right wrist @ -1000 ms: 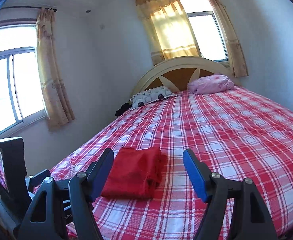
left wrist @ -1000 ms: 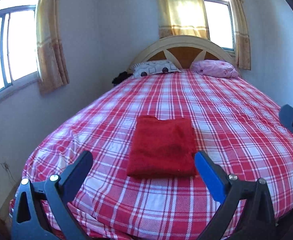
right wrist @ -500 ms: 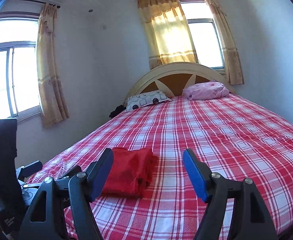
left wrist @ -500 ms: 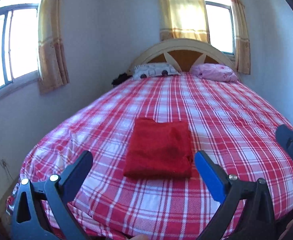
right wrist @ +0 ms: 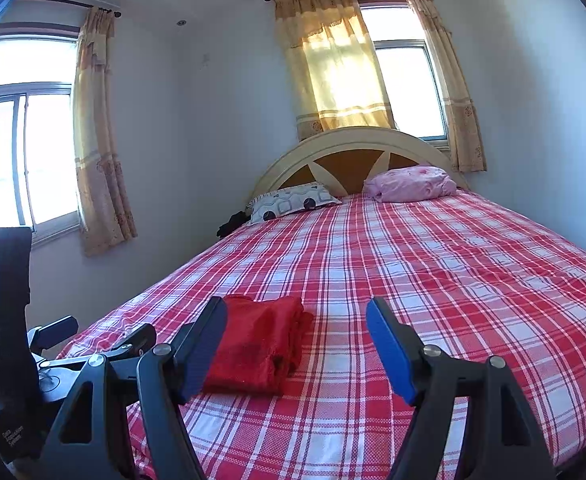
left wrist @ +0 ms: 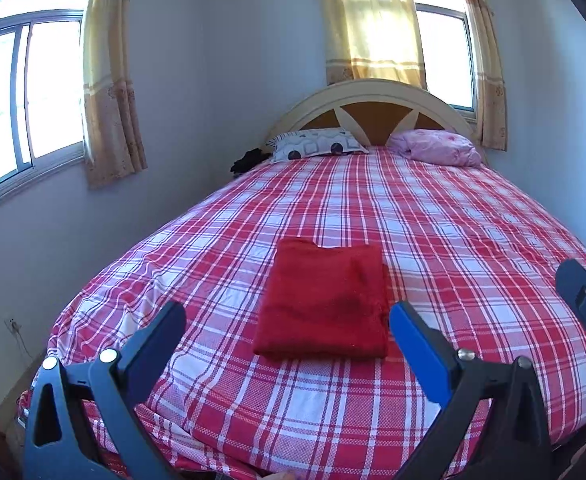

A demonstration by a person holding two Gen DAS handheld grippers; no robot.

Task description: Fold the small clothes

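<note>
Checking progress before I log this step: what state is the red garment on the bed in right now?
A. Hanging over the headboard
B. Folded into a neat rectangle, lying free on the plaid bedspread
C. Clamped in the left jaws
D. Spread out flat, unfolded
B: the red garment lies as a layered rectangle on the plaid bedspread, with both the left gripper and right gripper open and empty.

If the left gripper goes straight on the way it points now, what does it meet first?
Most likely the folded red cloth on the bed: it lies straight ahead between the open fingers of the left gripper. Depth is hard to judge.
</note>
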